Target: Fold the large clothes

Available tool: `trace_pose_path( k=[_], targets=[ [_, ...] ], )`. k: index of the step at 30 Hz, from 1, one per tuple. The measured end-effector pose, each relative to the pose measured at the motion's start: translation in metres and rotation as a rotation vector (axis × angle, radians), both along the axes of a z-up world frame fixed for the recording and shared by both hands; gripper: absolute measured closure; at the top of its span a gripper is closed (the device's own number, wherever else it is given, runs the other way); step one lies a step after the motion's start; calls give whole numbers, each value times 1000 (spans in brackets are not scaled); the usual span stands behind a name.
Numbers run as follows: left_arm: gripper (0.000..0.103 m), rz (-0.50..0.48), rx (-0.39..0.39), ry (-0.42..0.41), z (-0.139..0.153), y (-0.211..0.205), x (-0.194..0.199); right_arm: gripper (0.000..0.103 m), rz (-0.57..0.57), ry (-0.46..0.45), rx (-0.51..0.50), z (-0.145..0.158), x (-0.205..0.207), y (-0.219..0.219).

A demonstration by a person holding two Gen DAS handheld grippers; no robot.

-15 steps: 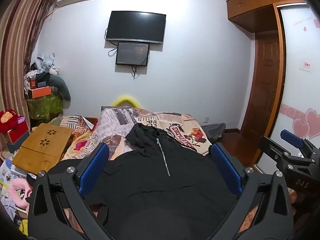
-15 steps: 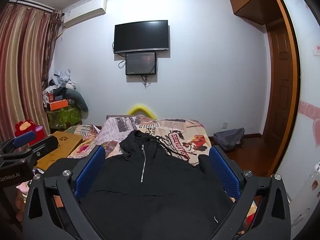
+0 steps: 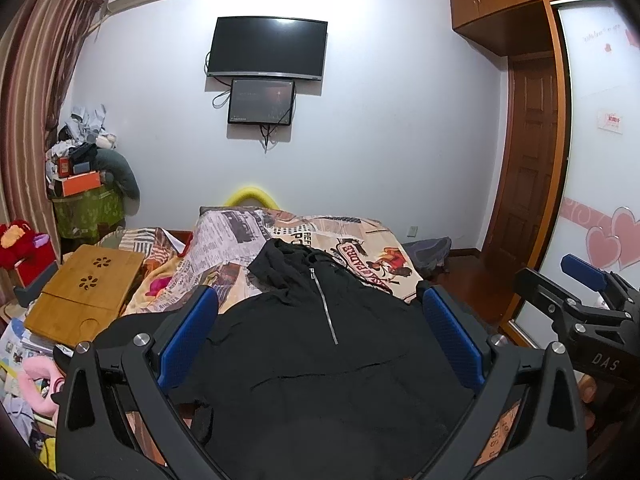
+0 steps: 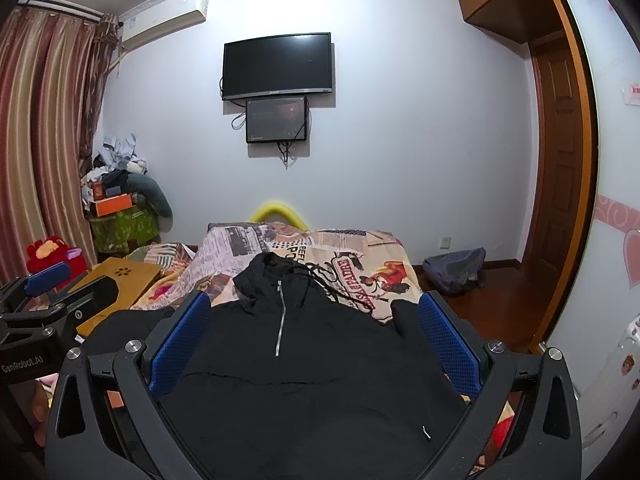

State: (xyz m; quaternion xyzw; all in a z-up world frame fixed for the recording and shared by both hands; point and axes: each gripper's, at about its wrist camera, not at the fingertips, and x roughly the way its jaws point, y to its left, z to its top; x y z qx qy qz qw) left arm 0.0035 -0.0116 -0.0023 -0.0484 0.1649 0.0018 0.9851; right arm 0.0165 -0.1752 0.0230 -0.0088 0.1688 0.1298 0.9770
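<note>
A black hooded jacket [image 3: 320,360] lies spread front-up on the bed, filling the lower centre of both wrist views. Its long axis runs from the bottom edge of the frame up toward the far wall, with the hood [image 4: 266,270] at the far end and the hem nearest the cameras. A silver zipper [image 4: 281,318] runs down the chest along that same axis, nearly vertical in the right wrist view and slanting slightly to the lower right in the left wrist view. Dark drawstrings [image 4: 332,286] trail off the collar to the right onto the printed bedspread [image 3: 352,248], which shows newspaper and cartoon patterns beyond the hood. One sleeve end [image 4: 406,314] pokes up just beside the right gripper's right finger. The left gripper [image 3: 320,332] hangs over the garment with its blue-padded jaws spread wide and nothing between them; the right gripper [image 4: 314,334] is likewise released, its pads wide apart above the fabric. Each gripper also shows at the edge of the other's view. At the left of the frame a wooden lap desk [image 3: 86,292] sits beside the jacket, with a red plush toy [image 3: 18,240] farther left. On the far wall hang a television [image 4: 278,66] and a smaller screen [image 4: 276,120] below it, and a wooden door [image 3: 530,160] stands at the right.
</note>
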Motion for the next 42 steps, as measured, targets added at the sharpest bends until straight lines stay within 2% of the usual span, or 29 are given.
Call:
trace_pose_path(
  k=[22,42],
  targets=[
    [0,21,-41,26,-11,14,2,0,0,25,-9,-4,0,0],
    [0,34,-24,22,-13,11,3,0,1,26,-12,-4,-2,3]
  ],
)
